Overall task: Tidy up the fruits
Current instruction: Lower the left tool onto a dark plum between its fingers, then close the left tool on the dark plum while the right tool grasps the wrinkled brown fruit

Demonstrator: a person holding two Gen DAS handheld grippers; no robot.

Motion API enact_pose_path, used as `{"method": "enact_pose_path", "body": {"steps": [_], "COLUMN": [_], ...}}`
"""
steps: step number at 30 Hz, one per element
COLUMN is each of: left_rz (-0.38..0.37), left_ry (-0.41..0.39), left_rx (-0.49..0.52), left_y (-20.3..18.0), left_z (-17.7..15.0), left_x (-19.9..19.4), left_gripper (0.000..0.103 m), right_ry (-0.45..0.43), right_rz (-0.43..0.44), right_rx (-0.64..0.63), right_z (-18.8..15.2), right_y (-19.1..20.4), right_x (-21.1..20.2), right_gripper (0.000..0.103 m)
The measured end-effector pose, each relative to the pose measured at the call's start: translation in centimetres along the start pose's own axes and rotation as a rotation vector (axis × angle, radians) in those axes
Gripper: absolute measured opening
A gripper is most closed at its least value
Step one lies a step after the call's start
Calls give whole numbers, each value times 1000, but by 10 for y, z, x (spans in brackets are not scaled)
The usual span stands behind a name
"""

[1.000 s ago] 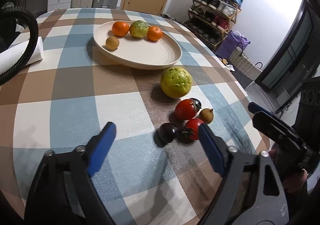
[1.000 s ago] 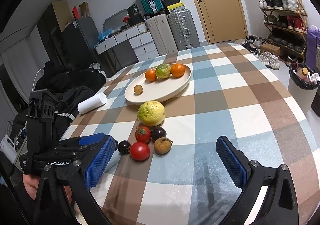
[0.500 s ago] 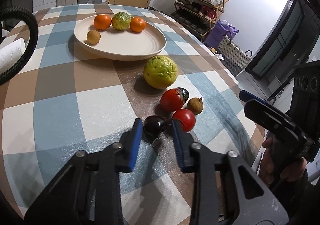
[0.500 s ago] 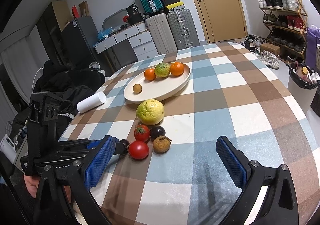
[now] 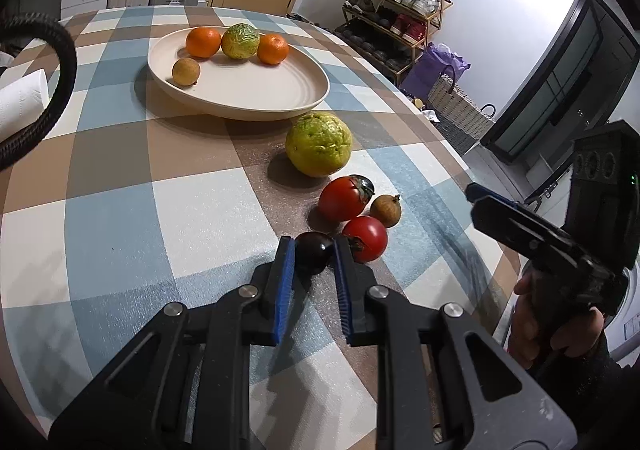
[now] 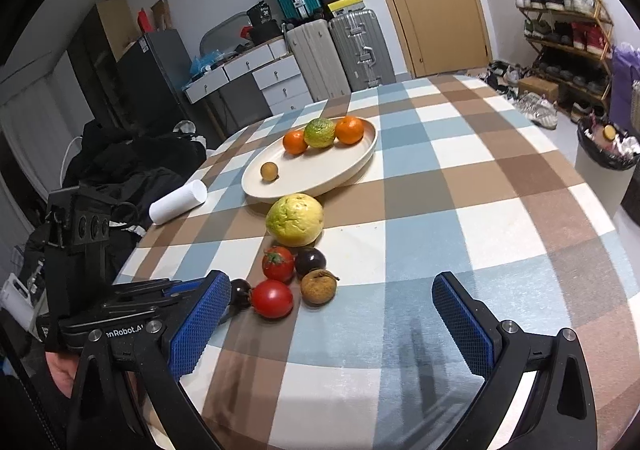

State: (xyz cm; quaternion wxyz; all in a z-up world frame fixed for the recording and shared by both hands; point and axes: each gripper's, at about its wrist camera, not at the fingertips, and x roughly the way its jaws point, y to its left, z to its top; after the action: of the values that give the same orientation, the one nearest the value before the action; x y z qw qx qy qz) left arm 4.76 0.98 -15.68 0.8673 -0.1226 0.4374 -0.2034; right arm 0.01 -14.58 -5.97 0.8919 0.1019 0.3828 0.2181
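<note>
While the left gripper [image 5: 314, 254] pinches a dark plum [image 5: 315, 252] near the table's [image 5: 120, 177] front edge, red tomatoes [image 5: 365, 238] crowd just beside it, and the right gripper [image 6: 332, 314] hangs wide open, holding nothing.

A round table under a blue, brown and white checked cloth [image 6: 460, 185] carries a cream oval plate [image 6: 352, 163], a white paper roll [image 6: 178, 201], 1 large yellow-green citrus [image 6: 294, 218], 2 red tomatoes [image 6: 272, 298], 2 dark purple fruits [image 6: 310, 260] and 1 brown longan [image 6: 318, 286].

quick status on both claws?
Left claw: shut on the dark plum.
Right claw: open, empty, above the table.
</note>
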Motion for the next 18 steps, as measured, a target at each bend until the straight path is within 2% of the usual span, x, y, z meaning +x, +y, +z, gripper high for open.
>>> {"method": "enact_pose_path", "body": {"steps": [8,11,18], "left_rz": [-3,-5,10], "left_ry": [-21,-31,-57], "left_rx": [-1,-2,-13], "left_y": [4,6,14], "left_z": [-1,-2,1], "left_x": [-12,-18,-32], "left_gripper": [17,17,17], "right_ry": [69,79,121], "right_rz": [41,49,50], "right_rx": [47,65,79], "right_z": [4,4,4], "right_y": [-1,-2,-3], "right_x": [23,29,42], "right_gripper": [103,99,73]}}
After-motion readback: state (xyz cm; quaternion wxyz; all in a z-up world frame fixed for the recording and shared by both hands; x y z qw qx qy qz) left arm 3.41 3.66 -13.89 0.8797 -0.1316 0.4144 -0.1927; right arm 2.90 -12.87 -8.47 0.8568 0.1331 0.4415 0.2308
